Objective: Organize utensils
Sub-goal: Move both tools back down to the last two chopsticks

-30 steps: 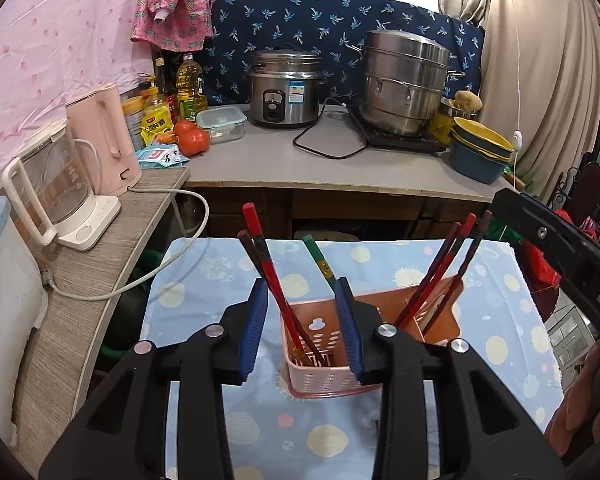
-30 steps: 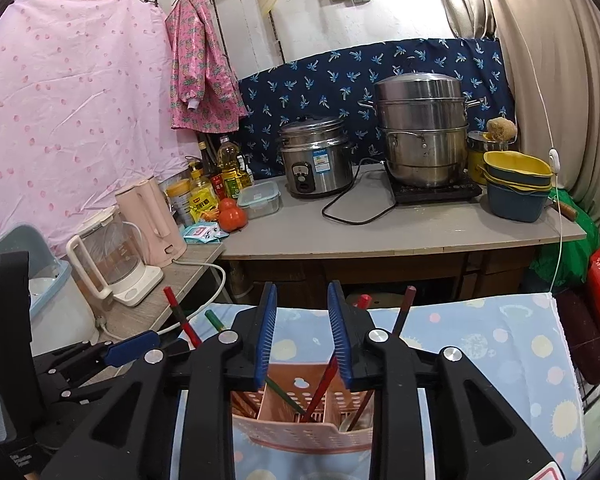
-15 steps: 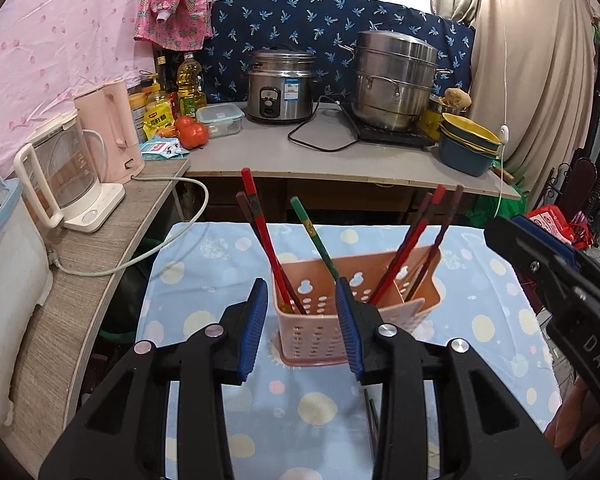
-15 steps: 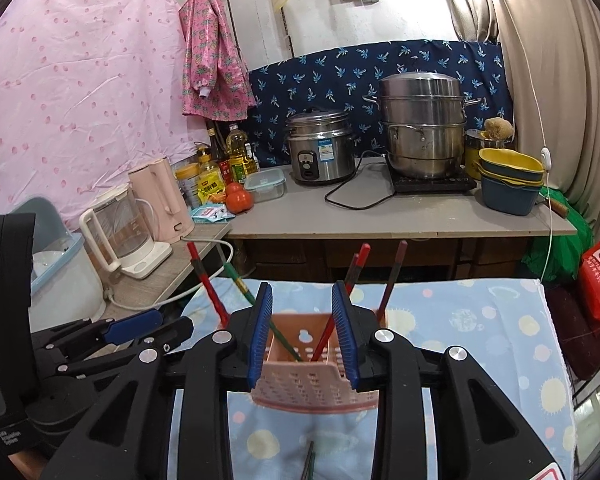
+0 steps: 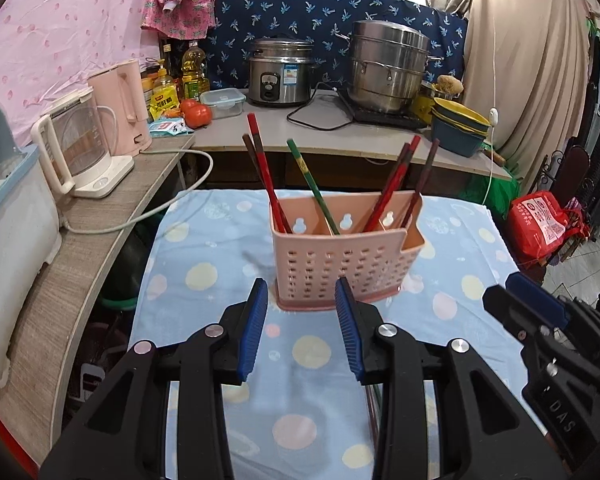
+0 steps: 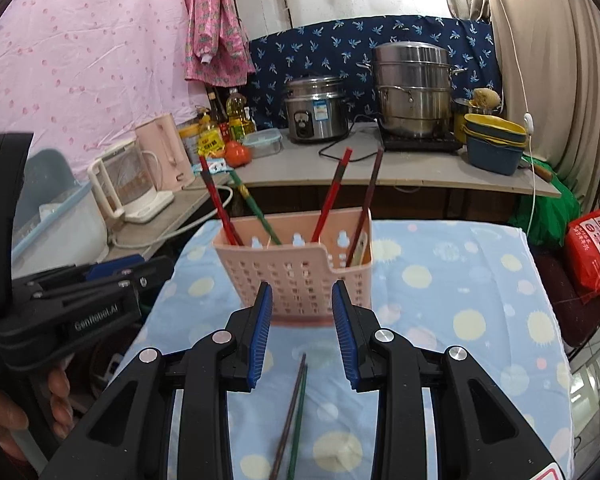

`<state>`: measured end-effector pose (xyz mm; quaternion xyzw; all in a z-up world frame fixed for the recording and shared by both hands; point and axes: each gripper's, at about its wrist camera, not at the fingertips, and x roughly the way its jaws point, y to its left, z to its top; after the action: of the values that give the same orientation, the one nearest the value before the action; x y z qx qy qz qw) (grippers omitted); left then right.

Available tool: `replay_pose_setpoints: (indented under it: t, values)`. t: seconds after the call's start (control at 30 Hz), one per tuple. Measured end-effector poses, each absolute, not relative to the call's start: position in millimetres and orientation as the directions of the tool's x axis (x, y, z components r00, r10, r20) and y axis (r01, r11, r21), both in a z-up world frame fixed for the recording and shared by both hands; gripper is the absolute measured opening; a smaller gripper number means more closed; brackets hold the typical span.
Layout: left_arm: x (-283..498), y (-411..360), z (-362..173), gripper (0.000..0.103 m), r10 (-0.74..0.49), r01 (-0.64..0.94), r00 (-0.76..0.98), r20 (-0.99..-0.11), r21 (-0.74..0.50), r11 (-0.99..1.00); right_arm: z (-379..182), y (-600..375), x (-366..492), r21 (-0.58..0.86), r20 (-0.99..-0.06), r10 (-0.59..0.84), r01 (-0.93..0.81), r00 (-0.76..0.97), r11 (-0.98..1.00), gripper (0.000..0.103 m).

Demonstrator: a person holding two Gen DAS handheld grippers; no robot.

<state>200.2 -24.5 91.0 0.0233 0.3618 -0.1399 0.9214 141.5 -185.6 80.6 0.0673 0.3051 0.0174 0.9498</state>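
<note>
A pink plastic holder [image 5: 342,258] stands upright on a table covered by a light blue cloth [image 5: 204,248] printed with pale yellow, pink and white dots. The holder's front wall is pierced with rows of small slots, its right end steps down lower than the rest, and thin walls divide it into compartments.

Chopsticks lean out of it. At the left end, a red chopstick [image 5: 265,174] and a dark brown one beside it tilt left. A green chopstick [image 5: 311,184] sits in the next compartment, also tilting left. Toward the right end, red and dark brown chopsticks [image 5: 396,180] tilt right.

Two more chopsticks, one dark brown [image 6: 289,412] and one green [image 6: 297,420], lie side by side on the cloth in front of the holder, nearer the right gripper.

The left gripper [image 5: 301,292] and right gripper [image 6: 302,294] both hover just in front of the holder, blue-padded jaws spread apart and holding nothing.

Behind the table, a counter holds a rice cooker [image 5: 281,73], a tall steel steamer pot [image 5: 388,67], stacked bowls [image 5: 458,130] and a glass kettle [image 5: 74,148].
</note>
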Motion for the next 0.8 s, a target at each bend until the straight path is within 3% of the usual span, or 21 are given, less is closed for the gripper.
replay_pose_setpoints:
  t: [0.8]
  values:
    - [95, 0, -19, 0.035, -0.188, 0.227, 0.566, -0.803, -0.068, 0.972, -54, -156, 18, 0.126, -0.798, 0.107, -0.009, 0.594, 0.992, 0.031]
